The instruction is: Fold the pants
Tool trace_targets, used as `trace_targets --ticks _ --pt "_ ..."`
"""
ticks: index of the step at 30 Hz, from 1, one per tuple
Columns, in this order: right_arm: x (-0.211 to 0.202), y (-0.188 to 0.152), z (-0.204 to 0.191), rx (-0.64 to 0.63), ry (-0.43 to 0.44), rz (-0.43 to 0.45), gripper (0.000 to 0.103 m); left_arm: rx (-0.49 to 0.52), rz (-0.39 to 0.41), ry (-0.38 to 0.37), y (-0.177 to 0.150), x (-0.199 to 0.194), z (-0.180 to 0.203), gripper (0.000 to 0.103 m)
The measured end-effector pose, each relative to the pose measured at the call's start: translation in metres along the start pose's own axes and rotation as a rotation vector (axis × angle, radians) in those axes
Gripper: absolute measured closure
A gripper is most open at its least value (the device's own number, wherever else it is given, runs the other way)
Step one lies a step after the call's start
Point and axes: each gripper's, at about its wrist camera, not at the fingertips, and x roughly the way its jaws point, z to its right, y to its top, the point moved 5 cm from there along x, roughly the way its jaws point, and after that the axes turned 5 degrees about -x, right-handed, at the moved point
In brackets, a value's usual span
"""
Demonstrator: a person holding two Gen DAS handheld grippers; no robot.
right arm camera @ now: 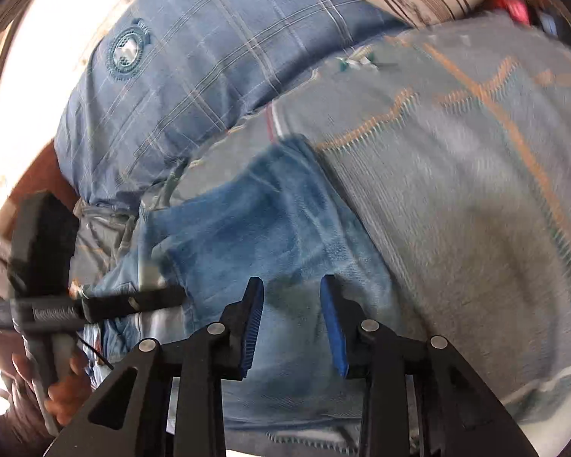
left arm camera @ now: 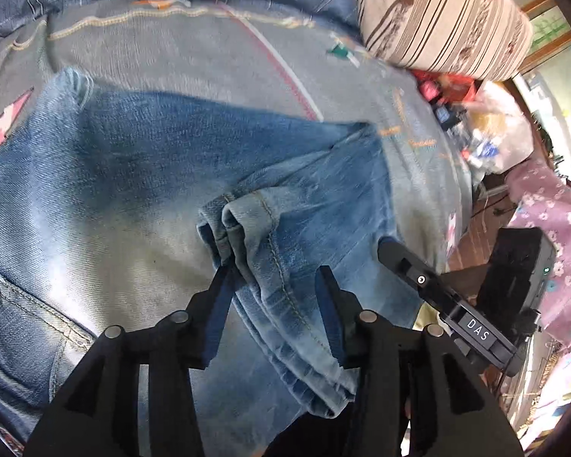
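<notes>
jeans [left arm camera: 133, 175] spread on bedcover [left arm camera: 209, 57], leg cuffs [left arm camera: 243, 224] between left gripper [left arm camera: 274, 270] pads, half open, unclamped; right gripper [right arm camera: 291, 285] part-open, empty, over near edge.

Both cameras sit just behind their own black two-finger grippers and look steeply down, close over the faded blue denim pants [left arm camera: 141, 175] spread on a grey woven blanket with orange stitching [left arm camera: 194, 49]. The left view faces the hems and shows the right gripper [left arm camera: 390, 249] at its right. The right view shows the left gripper [right arm camera: 179, 295] at its left. Both share the denim, the blanket and a blue plaid quilt [right arm camera: 194, 76] on the far side.
</notes>
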Motion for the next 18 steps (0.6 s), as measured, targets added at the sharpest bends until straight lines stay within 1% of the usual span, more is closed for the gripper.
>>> trace_targets --ticks 1,4,8,12,13,15,16,18 --pt "0.0 0.001 0.002 0.022 0.017 0.019 0.07 0.01 -0.003 0.004 0.0 0.0 0.001 0.057" --pt "-0.002 0.003 0.007 0.036 0.035 0.021 0.07 0.008 0.007 0.016 -0.003 -0.005 0.001 0.057" --pt "-0.012 0.0 0.003 0.029 0.011 0.016 0.07 0.007 0.047 0.056 -0.012 -0.02 -0.004 0.057" --pt "-0.022 -0.008 -0.009 -0.013 -0.036 0.006 0.058 0.017 0.147 0.13 -0.02 -0.05 -0.013 0.057" --pt "-0.026 -0.011 -0.015 -0.028 -0.049 0.003 0.054 0.021 0.176 0.149 -0.021 -0.058 -0.016 0.056" --pt "-0.027 -0.014 -0.024 -0.053 -0.073 -0.004 0.049 0.025 0.231 0.189 -0.025 -0.076 -0.023 0.052" --pt "-0.026 -0.015 -0.03 -0.065 -0.078 -0.009 0.049 0.024 0.26 0.205 -0.026 -0.085 -0.027 0.049" --pt "-0.02 -0.017 -0.048 -0.099 -0.077 -0.027 0.048 0.021 0.293 0.218 -0.028 -0.097 -0.034 0.047"
